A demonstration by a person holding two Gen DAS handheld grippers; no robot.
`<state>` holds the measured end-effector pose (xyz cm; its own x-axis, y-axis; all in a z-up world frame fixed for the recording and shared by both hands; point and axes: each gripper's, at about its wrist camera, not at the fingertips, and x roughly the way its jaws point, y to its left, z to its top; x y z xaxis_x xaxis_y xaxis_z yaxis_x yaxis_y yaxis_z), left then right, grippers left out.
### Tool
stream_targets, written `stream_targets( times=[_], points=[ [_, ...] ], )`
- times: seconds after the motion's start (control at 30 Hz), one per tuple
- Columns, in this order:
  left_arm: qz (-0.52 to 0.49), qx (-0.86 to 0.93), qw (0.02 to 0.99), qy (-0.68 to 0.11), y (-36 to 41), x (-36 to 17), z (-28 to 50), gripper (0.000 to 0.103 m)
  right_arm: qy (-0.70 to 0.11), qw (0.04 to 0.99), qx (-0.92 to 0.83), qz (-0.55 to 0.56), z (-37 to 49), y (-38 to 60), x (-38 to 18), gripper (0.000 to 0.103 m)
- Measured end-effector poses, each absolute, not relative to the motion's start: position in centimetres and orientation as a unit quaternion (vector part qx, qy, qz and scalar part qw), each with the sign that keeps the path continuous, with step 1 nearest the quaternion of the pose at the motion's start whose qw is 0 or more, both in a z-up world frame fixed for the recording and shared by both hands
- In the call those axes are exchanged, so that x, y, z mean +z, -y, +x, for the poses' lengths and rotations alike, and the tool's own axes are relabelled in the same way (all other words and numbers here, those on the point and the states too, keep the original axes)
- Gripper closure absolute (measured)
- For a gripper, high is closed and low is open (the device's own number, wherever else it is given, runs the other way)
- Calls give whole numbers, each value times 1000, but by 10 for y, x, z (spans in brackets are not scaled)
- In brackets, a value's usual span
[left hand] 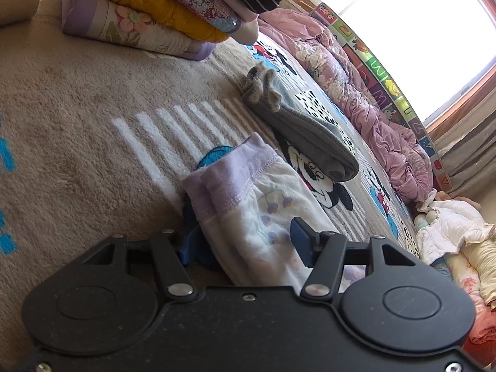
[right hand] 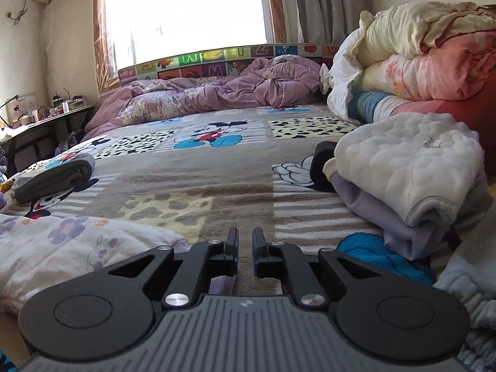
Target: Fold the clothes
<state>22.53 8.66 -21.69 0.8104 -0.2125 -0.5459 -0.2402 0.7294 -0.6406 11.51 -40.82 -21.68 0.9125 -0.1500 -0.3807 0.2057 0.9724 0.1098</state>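
Note:
A white flannel garment with purple flowers and a lilac cuff (left hand: 248, 204) lies on the Mickey Mouse blanket (left hand: 77, 99). My left gripper (left hand: 245, 241) is open around its folded end, one blue-padded finger on each side, not pinching it. The same garment shows at the lower left in the right wrist view (right hand: 62, 248). My right gripper (right hand: 245, 249) is nearly shut, a narrow gap between the fingers, with nothing in it, low over the blanket (right hand: 201, 186) just right of the garment.
A stack of folded clothes (left hand: 173, 9) stands at the back. A grey folded garment (left hand: 303, 133) lies beyond the left gripper. A pile of white and lilac clothes (right hand: 409, 173) sits right. Rolled quilts (right hand: 418, 62) and a purple duvet (right hand: 217, 93) line the bed.

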Motion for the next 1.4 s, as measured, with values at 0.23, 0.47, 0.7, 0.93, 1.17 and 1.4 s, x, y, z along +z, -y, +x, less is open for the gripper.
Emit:
stream_targets(
  times=[0.23, 0.47, 0.7, 0.93, 1.17, 1.4],
  points=[
    [-373, 6, 875, -310, -88, -216, 226, 44, -192, 975, 115, -18, 85, 346, -206, 91],
    [-380, 2, 871, -312, -91, -217, 228, 43, -257, 960, 90, -64, 116, 321, -233, 93],
    [-381, 0, 870, -312, -91, -217, 227, 40, -218, 973, 75, 5, 110, 342, -212, 61],
    [-374, 2, 875, -309, -89, -216, 226, 40, -258, 964, 62, 12, 127, 354, -226, 62],
    [-372, 4, 876, -306, -88, -217, 223, 40, -255, 963, 87, 12, 137, 346, -226, 56],
    [-353, -10, 881, -315, -84, -218, 210, 41, -260, 959, 100, 54, 140, 355, -235, 55]
  ],
)
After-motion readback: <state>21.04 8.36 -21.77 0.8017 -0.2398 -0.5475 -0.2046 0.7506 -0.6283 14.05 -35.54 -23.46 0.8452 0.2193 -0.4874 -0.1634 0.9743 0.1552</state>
